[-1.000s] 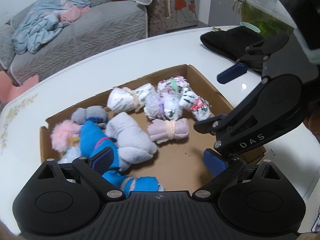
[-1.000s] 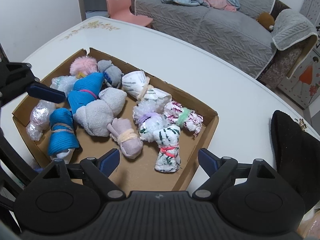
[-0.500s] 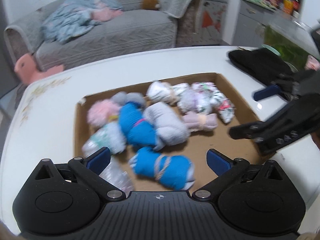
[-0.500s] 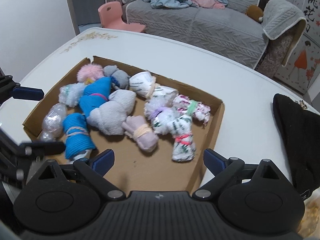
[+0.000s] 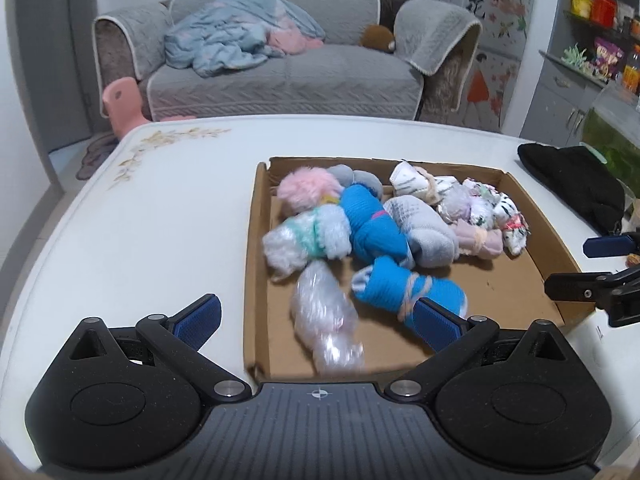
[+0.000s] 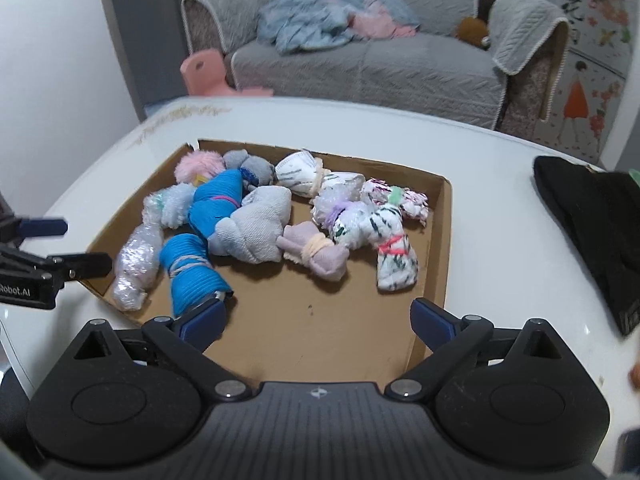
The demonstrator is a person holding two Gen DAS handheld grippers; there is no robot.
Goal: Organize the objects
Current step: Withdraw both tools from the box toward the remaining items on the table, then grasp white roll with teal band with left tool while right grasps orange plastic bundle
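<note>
A shallow cardboard box on the white table holds several rolled sock bundles: two blue ones, a grey one, a pink fluffy one, a lilac one, a shiny clear one and white patterned ones. My left gripper is open and empty above the box's near left corner. My right gripper is open and empty above the box's near edge. Each gripper shows at the edge of the other's view.
A black cloth lies on the table right of the box. A grey sofa with a blue blanket and a pink child's chair stand beyond the table. Shelves with goods are at far right.
Both grippers have pulled back and away from the box, and both views have swung toward the sofa. The left gripper moved to the box's left corner. Nothing was taken hold of.
</note>
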